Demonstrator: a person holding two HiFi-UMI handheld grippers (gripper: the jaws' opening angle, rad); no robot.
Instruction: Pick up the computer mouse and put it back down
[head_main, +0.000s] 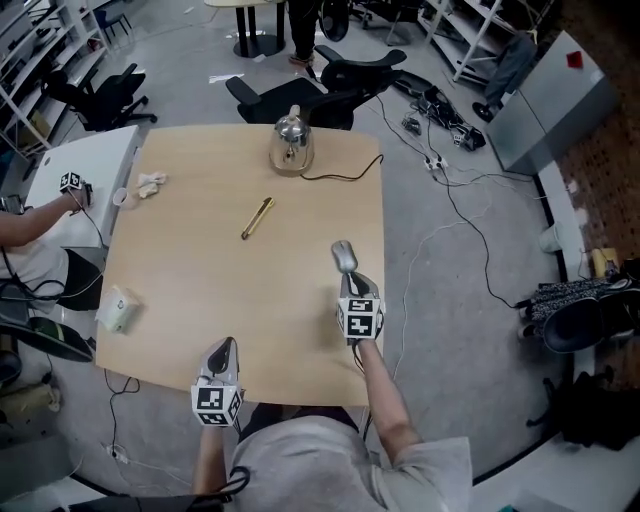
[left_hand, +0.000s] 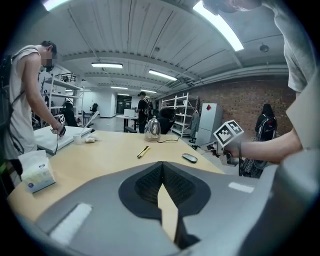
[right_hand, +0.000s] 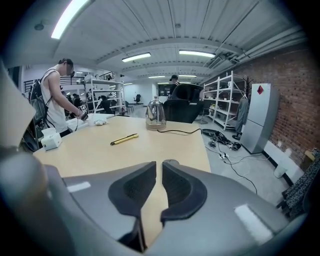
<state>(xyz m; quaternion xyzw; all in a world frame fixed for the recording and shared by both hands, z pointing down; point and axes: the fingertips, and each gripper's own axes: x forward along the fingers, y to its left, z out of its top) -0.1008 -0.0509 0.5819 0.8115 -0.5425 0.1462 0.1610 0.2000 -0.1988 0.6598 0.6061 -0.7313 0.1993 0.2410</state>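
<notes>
Head view: the mouse (head_main: 344, 256) lies on the tabletop (head_main: 200, 270) close to its right edge, just ahead of my right tongs (head_main: 352, 282), whose jaws stand narrow with nothing between them. The left tongs (head_main: 224, 348) are pressed together, empty, at the near edge. My worry: tips this tight cannot straddle the mouse and could nudge it off that edge. Open room lies leftward, bare wood up to the pen (head_main: 257, 217); the kettle (head_main: 290, 142) and cord (head_main: 340, 178) sit well beyond.
</notes>
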